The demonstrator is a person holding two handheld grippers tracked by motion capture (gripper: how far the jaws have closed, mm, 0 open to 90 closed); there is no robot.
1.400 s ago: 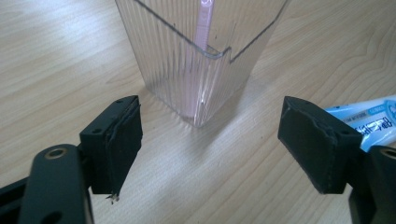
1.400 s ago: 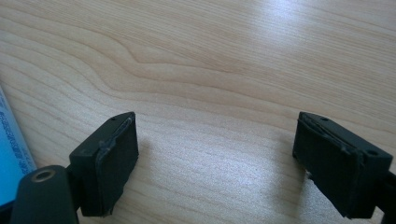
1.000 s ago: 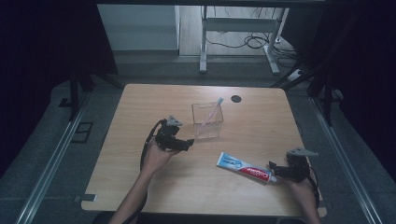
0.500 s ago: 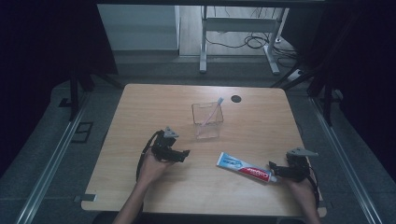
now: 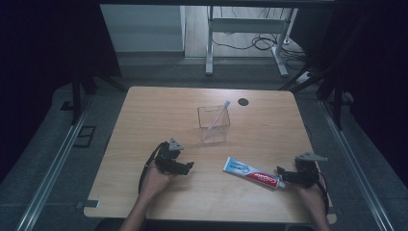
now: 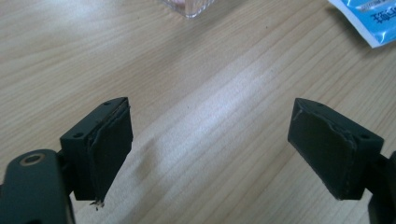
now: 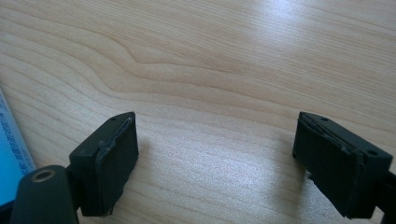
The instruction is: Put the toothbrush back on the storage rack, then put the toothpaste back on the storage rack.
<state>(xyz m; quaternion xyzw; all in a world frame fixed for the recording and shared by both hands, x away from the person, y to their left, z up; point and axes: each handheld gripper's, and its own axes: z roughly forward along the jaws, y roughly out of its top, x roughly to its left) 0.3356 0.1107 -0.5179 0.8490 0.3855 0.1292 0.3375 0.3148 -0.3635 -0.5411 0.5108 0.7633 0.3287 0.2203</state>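
Observation:
A blue, white and red toothpaste tube (image 5: 250,172) lies flat on the wooden table (image 5: 144,115), right of centre near the front. A clear plastic box (image 5: 213,124) stands at the table's middle with a toothbrush (image 5: 222,111) leaning in it. My left gripper (image 5: 188,166) rests low over the table, front left of the box, pointing right; its jaws are open over bare wood (image 6: 210,140). My right gripper (image 5: 282,173) sits just beyond the tube's cap end, open (image 7: 217,158), with nothing between its jaws. The tube's blue edge (image 7: 11,158) lies beside the right gripper's left jaw.
A small dark round hole (image 5: 243,101) marks the table behind the box. In the left gripper view, the box corner (image 6: 189,5) and the tube's flat end (image 6: 369,18) lie ahead. Dark floor, rails and a desk frame surround the table.
My left gripper has drawn back from the box toward the table's front edge. The right gripper and the tube have stayed where they were.

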